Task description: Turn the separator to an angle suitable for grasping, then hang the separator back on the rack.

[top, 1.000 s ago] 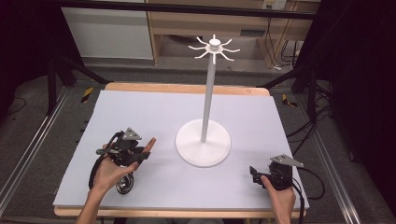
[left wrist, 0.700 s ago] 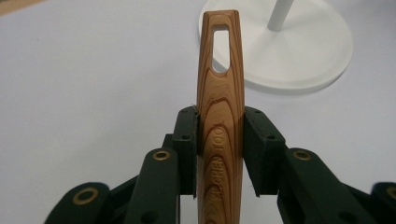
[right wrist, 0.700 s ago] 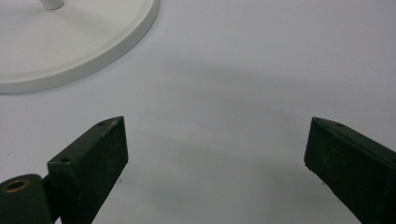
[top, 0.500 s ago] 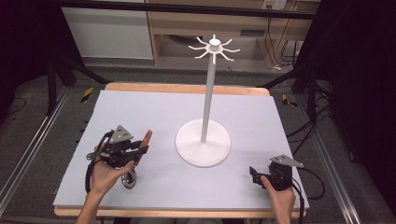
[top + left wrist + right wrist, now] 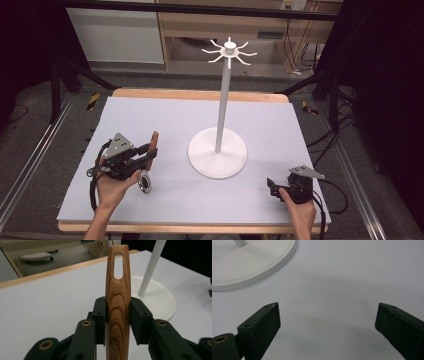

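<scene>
The left gripper (image 5: 117,322) clamped a wooden handle (image 5: 118,297) pointing straight ahead, the stand (image 5: 152,267) beyond to its right; the right gripper (image 5: 327,322) gaped empty.

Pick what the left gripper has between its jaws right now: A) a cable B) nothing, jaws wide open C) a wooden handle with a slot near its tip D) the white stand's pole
C: in the left gripper view the left gripper has both black jaws pressed against a wooden handle with a long slot near its tip, while the white stand sits apart behind it.
</scene>
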Motion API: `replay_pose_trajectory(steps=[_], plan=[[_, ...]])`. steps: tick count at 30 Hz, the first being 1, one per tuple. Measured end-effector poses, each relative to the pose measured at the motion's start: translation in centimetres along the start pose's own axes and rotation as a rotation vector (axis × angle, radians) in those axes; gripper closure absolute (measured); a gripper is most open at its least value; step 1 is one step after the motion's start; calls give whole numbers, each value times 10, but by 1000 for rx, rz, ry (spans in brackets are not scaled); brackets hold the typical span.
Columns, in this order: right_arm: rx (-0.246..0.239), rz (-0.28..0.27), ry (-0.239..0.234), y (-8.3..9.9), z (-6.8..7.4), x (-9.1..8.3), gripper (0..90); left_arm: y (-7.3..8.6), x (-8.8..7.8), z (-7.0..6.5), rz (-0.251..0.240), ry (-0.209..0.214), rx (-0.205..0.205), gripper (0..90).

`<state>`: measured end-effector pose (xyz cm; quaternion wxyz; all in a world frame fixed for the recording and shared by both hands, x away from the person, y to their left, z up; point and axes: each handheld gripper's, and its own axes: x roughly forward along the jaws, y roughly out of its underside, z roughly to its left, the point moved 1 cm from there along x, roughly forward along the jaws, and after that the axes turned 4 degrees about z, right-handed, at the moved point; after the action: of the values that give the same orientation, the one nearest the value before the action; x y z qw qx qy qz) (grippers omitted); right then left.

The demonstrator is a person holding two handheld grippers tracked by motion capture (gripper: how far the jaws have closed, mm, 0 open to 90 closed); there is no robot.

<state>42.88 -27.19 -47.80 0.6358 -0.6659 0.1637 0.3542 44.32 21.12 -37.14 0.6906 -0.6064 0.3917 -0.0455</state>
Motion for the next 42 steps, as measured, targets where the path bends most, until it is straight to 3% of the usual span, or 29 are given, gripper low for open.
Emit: replay_pose_trajectory(steps=[10,16,29,42], plan=[[4,0,3,0,0,0,67,-15,-15,2,-102,16,-33,676],[0,2,1,0,0,1,67,-24,-19,3,-135,21,-45,676],[-1,4,4,0,0,1,67,-54,-27,-2,-195,19,-27,676],[0,6,-2,1,2,3,67,-92,-33,-21,-237,25,25,676]])
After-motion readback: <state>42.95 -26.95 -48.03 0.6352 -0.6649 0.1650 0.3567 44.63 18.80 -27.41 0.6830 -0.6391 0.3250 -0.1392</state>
